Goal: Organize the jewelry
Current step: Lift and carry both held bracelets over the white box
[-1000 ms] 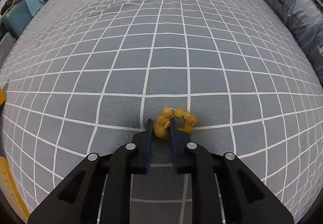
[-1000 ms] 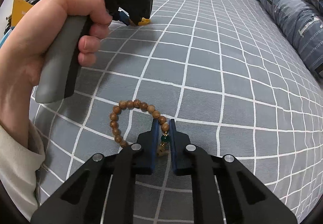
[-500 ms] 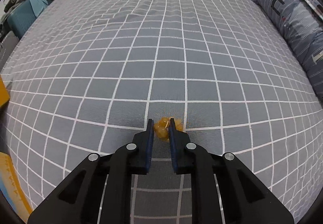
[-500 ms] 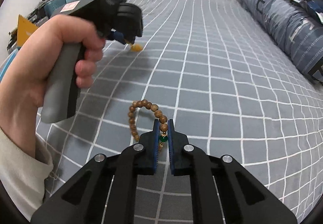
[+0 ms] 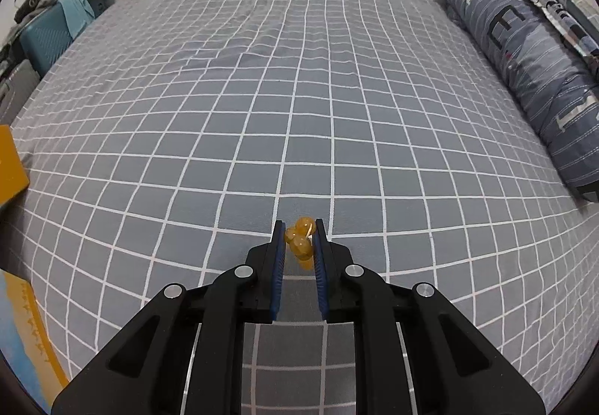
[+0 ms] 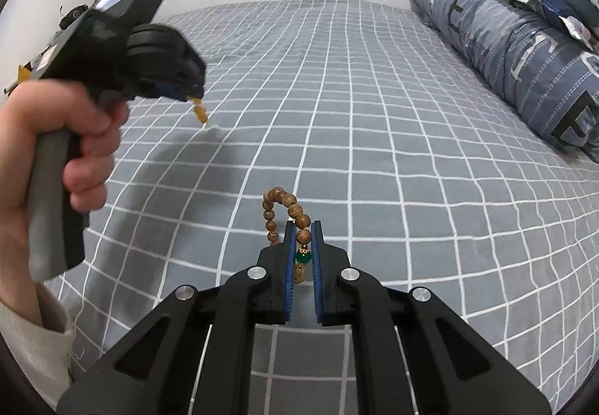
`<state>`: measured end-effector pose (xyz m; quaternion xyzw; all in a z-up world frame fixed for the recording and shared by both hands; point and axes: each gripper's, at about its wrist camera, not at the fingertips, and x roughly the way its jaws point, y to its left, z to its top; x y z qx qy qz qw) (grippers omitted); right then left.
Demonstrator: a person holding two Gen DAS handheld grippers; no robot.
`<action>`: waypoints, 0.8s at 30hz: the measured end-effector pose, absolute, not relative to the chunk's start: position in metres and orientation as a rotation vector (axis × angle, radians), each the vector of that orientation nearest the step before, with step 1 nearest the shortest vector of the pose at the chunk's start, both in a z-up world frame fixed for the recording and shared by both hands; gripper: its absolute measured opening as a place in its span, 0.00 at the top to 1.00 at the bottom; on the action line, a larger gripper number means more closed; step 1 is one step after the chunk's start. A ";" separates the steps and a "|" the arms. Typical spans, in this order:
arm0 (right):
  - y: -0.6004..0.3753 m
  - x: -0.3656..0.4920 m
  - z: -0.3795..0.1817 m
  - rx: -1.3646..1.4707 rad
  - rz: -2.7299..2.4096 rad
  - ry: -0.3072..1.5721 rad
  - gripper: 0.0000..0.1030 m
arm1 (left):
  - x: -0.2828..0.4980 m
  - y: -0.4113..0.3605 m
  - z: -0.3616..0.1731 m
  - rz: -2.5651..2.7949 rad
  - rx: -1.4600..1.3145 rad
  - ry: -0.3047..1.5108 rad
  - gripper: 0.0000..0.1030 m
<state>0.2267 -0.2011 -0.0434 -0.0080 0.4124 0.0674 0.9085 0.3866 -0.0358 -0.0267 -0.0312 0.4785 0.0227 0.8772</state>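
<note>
My left gripper (image 5: 298, 227) is shut on a yellow bead bracelet (image 5: 300, 242), whose amber beads bunch between the blue pads above the grey checked bedspread (image 5: 299, 115). In the right wrist view that same left gripper (image 6: 187, 93) appears at the upper left in a person's hand (image 6: 71, 138), with yellow beads (image 6: 200, 113) dangling from its tip. My right gripper (image 6: 302, 227) is shut on a brown wooden bead bracelet (image 6: 284, 209) with a green bead (image 6: 302, 257); the bracelet's loop hangs off the bed in front of the jaws.
A rolled blue patterned duvet (image 5: 524, 51) lies along the right side of the bed. A teal case (image 5: 48, 36) and clutter stand past the far left corner. A yellow box edge (image 5: 11, 167) sits at the left border.
Both grippers have risen off the bedspread. The yellow beads left the sheet and now hang bunched in the left jaws; the wooden bracelet lifted from lying flat to dangling from the right jaws.
</note>
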 end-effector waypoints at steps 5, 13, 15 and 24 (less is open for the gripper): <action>-0.209 0.233 -0.037 -0.007 0.109 0.836 0.93 | 0.373 -0.036 -0.018 0.038 -0.065 0.988 0.86; -0.216 0.230 -0.023 0.009 0.083 0.807 0.93 | 0.348 -0.038 -0.008 0.037 -0.074 0.980 0.86; -0.218 0.228 -0.019 0.015 0.075 0.798 0.93 | 0.340 -0.036 -0.005 0.040 -0.073 0.974 0.86; -0.222 0.220 -0.013 0.017 0.067 0.804 0.93 | 0.296 -0.023 -0.005 0.050 -0.081 0.970 0.86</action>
